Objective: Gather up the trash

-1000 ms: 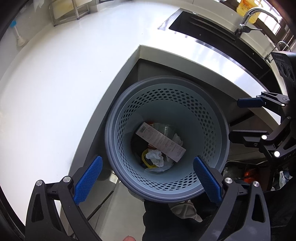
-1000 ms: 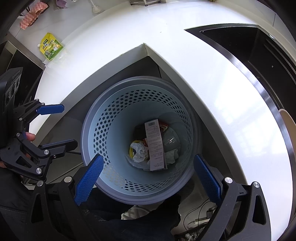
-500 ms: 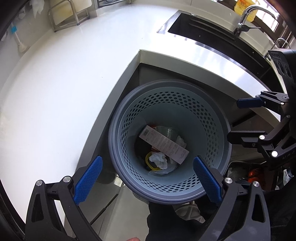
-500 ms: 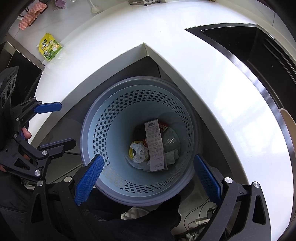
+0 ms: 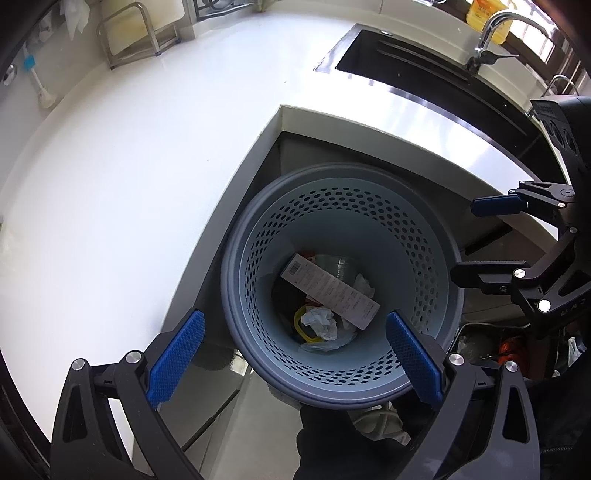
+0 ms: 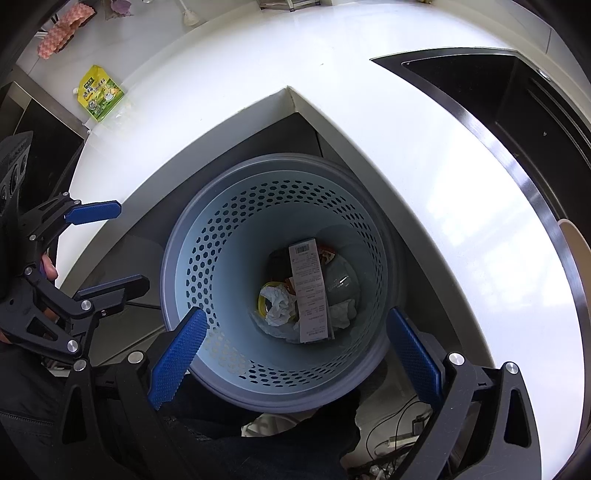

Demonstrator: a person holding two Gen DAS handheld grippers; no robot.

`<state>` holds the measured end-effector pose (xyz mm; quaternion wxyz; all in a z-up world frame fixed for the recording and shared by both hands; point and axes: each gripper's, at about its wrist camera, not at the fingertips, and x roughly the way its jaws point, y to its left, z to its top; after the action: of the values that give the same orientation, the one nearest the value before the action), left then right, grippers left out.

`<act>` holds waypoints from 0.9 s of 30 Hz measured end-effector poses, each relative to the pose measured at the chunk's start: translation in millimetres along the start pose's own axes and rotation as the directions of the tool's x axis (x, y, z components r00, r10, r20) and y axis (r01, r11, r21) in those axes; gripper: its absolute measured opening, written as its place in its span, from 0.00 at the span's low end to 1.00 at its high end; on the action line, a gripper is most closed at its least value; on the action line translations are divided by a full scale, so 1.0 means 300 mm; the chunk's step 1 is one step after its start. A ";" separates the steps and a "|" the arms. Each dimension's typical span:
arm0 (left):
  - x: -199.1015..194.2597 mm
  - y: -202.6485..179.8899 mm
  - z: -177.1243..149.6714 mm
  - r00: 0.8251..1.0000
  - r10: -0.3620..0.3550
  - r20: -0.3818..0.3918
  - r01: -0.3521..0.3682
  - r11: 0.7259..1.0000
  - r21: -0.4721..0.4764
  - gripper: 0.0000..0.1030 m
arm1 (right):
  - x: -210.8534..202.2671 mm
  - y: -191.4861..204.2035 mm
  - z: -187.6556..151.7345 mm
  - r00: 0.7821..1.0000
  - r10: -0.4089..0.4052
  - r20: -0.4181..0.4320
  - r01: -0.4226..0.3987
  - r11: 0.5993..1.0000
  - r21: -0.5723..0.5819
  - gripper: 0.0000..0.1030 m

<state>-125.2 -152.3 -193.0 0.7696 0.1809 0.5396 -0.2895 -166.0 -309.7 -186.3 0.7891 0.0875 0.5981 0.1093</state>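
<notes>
Both grippers are hovering over the perforated grey-blue bin [image 5: 341, 284], which is sitting on the floor in the inner corner of the white L-shaped table [image 5: 122, 177]. Over the last second the left gripper [image 5: 295, 354] has been drifting a little, so the bin has slid slightly rightward and downward in its view and more of the sink [image 5: 424, 81] and tap [image 5: 491, 33] are showing. The right gripper [image 6: 295, 354] is barely shifting at all. Nothing has left either pair of jaws in that time: both are standing wide apart and holding nothing.

The trash is already lying at the bottom of the bin: a long printed paper slip [image 5: 330, 291] with a barcode on top, crumpled white tissue [image 5: 321, 323] beside it, something yellow [image 5: 301, 321] and a clear plastic piece underneath (its exact kind is hard to make out). That suggests a drop is finished and the hands are probably about to turn away for the next piece.

One candidate is in sight: a yellow-green snack packet [image 6: 99, 92] is lying on the table well apart from the bin, near a pink checked cloth [image 6: 61, 31] at the far edge. Otherwise the table is looking glossy and bright, reflecting window light. A metal rack [image 5: 136, 35] is standing at its back edge, and a yellow bottle [image 5: 487, 14] is sitting behind the tap.
</notes>
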 end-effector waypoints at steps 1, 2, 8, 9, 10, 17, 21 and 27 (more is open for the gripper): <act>-0.002 -0.002 -0.001 1.000 0.000 0.002 0.000 1.000 0.000 0.93 | 0.001 -0.001 0.001 1.000 -0.001 -0.001 0.001 1.000 0.000 0.90; -0.004 -0.003 -0.001 1.000 -0.002 0.006 0.002 1.000 -0.003 0.93 | 0.003 -0.001 0.001 1.000 -0.001 -0.002 0.001 1.000 -0.001 0.90; -0.018 -0.017 -0.006 0.999 0.007 0.037 -0.007 1.000 0.008 0.94 | 0.008 -0.003 -0.006 1.000 -0.010 -0.008 0.010 1.000 0.003 0.90; -0.017 -0.015 -0.007 0.999 -0.003 0.037 0.003 1.000 0.003 0.94 | 0.009 -0.004 -0.007 1.000 -0.012 -0.008 0.012 1.000 0.003 0.90; -0.013 -0.014 -0.007 0.999 -0.012 0.030 0.012 1.000 -0.001 0.94 | 0.009 -0.004 -0.009 1.000 -0.012 -0.009 0.012 1.000 0.004 0.90; -0.011 -0.026 -0.012 0.999 -0.015 0.037 0.014 1.000 0.006 0.93 | 0.008 -0.004 -0.013 1.000 -0.009 -0.009 0.009 1.000 0.009 0.90; -0.013 -0.030 -0.012 0.999 -0.017 0.036 0.017 1.000 0.011 0.93 | 0.008 -0.004 -0.015 1.000 -0.007 -0.010 0.007 1.000 0.008 0.90; -0.027 -0.037 -0.007 0.999 -0.010 0.050 0.009 1.000 0.013 0.93 | 0.007 -0.001 -0.017 1.000 -0.008 -0.006 0.008 1.000 0.001 0.90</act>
<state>-135.8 -157.7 -185.9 0.7802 0.1760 0.5192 -0.3011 -170.3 -309.4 -189.6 0.7877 0.0852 0.6008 0.1063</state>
